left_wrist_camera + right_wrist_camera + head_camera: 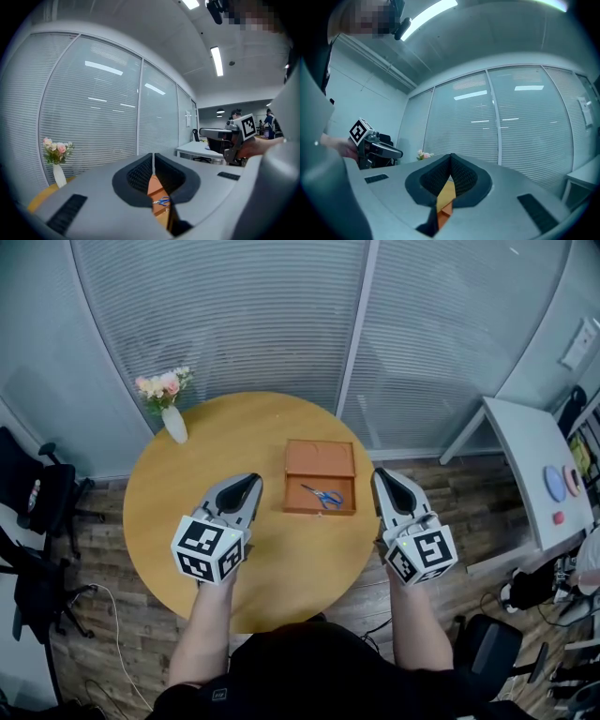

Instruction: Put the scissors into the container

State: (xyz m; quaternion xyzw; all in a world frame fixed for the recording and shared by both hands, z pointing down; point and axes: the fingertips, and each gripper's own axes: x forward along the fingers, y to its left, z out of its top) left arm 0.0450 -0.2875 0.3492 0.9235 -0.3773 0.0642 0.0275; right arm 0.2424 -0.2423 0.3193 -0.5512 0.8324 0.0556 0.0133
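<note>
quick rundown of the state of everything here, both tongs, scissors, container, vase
left tongs: shut, nothing between them, held above the table
right tongs: shut, nothing between them, held by the table's right edge
scissors: lying flat inside the container, touched by neither tongs
container: open-topped, resting on the table, holding only the scissors
vase: upright, flowers in it

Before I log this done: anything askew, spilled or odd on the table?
Nothing stands out. The scissors lie flat inside the orange container, and the flower vase stands upright near the table's far left edge.
</note>
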